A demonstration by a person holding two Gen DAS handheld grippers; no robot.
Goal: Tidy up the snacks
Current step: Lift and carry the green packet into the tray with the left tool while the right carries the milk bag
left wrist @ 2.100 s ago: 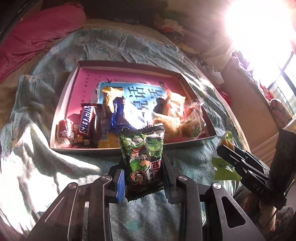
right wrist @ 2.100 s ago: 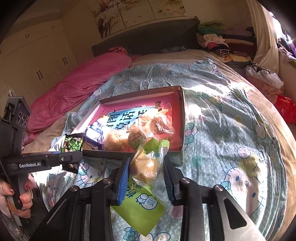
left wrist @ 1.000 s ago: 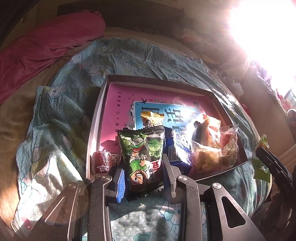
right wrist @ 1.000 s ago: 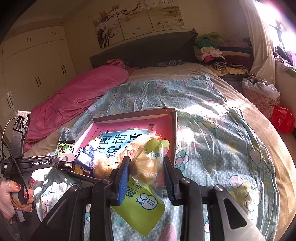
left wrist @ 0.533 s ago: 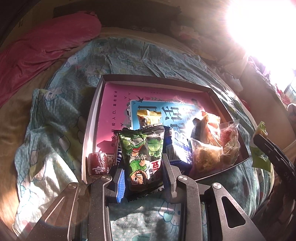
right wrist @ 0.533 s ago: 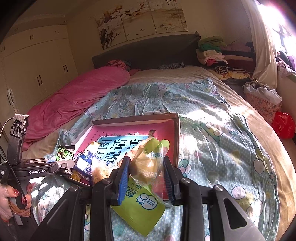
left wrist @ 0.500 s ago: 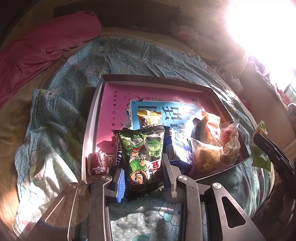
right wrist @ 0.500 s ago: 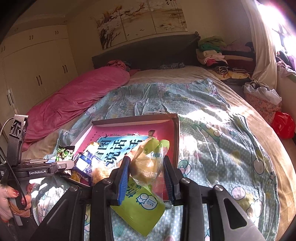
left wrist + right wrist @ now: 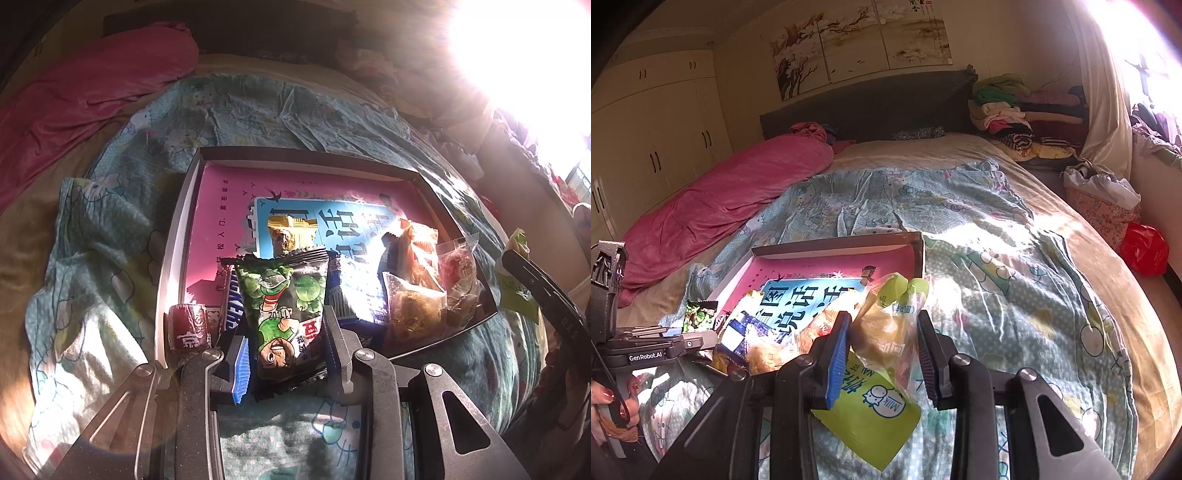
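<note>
Left to right: your left gripper (image 9: 286, 332) is clamped on the green pea snack packet (image 9: 284, 306), held upright over the near-left corner of the shallow box (image 9: 177, 236) on the bed. Compared with two seconds back, the packet has gone from short of the near rim to over the box floor, above the Snickers bar (image 9: 232, 306) and just right of the red roll candy (image 9: 188, 326); over the last half second nothing has shifted, so you're parked at a drop point. In the box, the blue wrapper (image 9: 354, 295) and the clear-bagged pastries (image 9: 413, 310) fill the near-right side, so the open floor is the far pink half. Your right gripper (image 9: 882, 347) is closed on the clear bread bag with the green Milk label (image 9: 882, 402), now over the near-right corner rather than off the rim. Both snacks look ready to release; I'd drop left first, the pea packet sits over a stack and may slide.
</note>
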